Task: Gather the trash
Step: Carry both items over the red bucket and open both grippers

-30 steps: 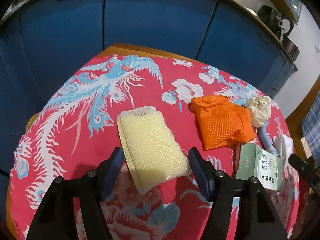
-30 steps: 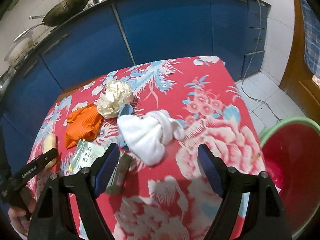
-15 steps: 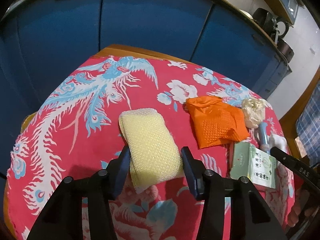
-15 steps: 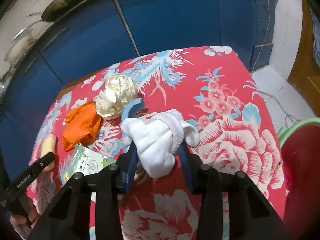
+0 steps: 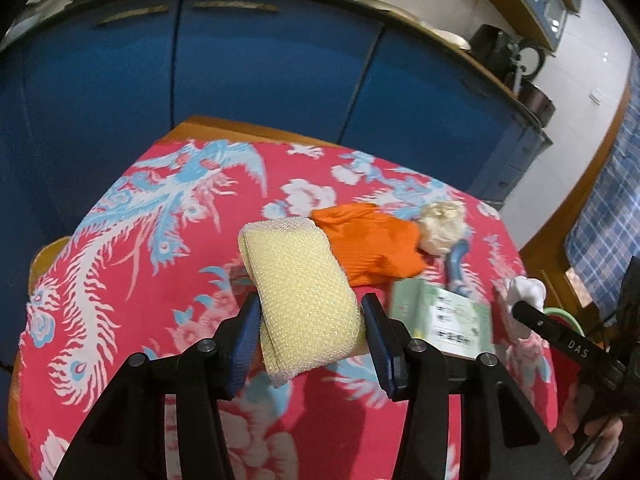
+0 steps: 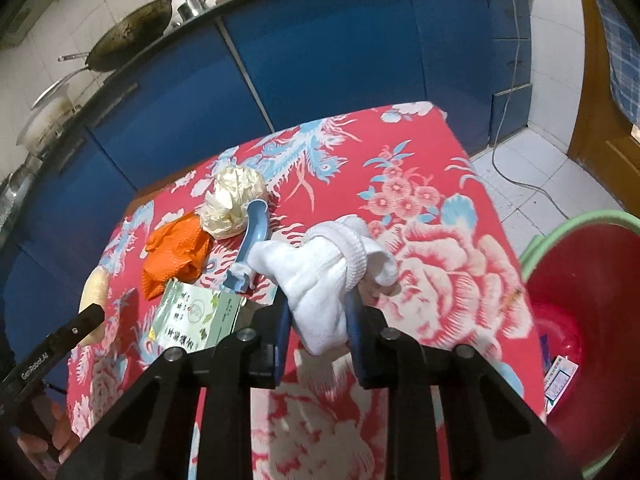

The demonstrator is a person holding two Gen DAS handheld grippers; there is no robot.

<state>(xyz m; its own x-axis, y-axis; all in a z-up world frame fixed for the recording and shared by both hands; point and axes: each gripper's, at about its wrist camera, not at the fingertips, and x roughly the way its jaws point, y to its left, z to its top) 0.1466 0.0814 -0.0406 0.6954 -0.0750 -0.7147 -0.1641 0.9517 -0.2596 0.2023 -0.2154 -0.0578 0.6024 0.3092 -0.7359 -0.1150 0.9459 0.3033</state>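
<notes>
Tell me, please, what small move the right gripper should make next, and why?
Probably lift the white sock and swing it toward the red bin. The right gripper is closing with the sock between its pads, and the bin stands open just past the table's edge.

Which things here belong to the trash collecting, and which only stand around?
Belong to the job:
yellow sponge in left gripper
white sock in right gripper, its jaws closing
orange glove
crumpled paper
blue plastic piece
green packet
red bin

Just around:
wok
blue cabinets
tablecloth
</notes>
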